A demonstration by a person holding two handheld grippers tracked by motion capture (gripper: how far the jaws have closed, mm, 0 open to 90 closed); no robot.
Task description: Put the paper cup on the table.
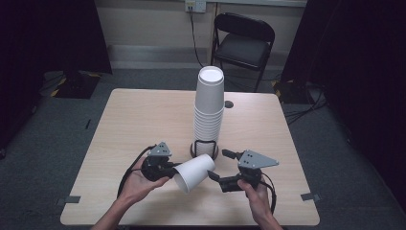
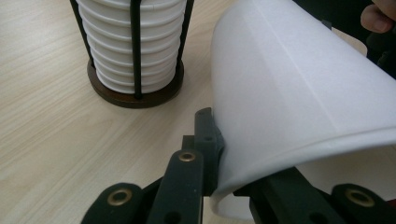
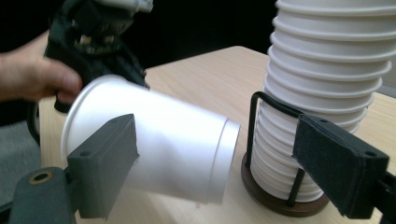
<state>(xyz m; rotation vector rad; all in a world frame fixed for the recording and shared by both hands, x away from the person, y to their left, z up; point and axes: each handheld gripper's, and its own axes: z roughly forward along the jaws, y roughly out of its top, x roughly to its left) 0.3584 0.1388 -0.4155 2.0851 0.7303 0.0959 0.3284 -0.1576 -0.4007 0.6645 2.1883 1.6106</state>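
At the near edge of a pale wood-grain table (image 1: 134, 120), a person's two hands each held a black two-jaw gripper. The left gripper (image 1: 165, 168) was clenched on the rim of a white paper cup (image 1: 194, 172), its jaws pinching the thin wall at the mouth. The cup lay on its side just above the table, near the middle, mouth toward the left and its flat base pointing to the right. It was smooth, matte and tapered, and I could not tell whether anything was inside.

The right gripper (image 1: 221, 166) sat just right of the cup with its jaws released and spread wide, one padded jaw beside the cup's wall and the other toward the stack.

Just beyond stood a tall stack (image 1: 209, 108) of nested white cups, their rolled rims forming ridges. The stack rested upside down in a holder (image 1: 205, 147) with a round dark wooden base and thin black wire uprights.

Far off, past the table, stood a black folding chair (image 1: 243, 40).
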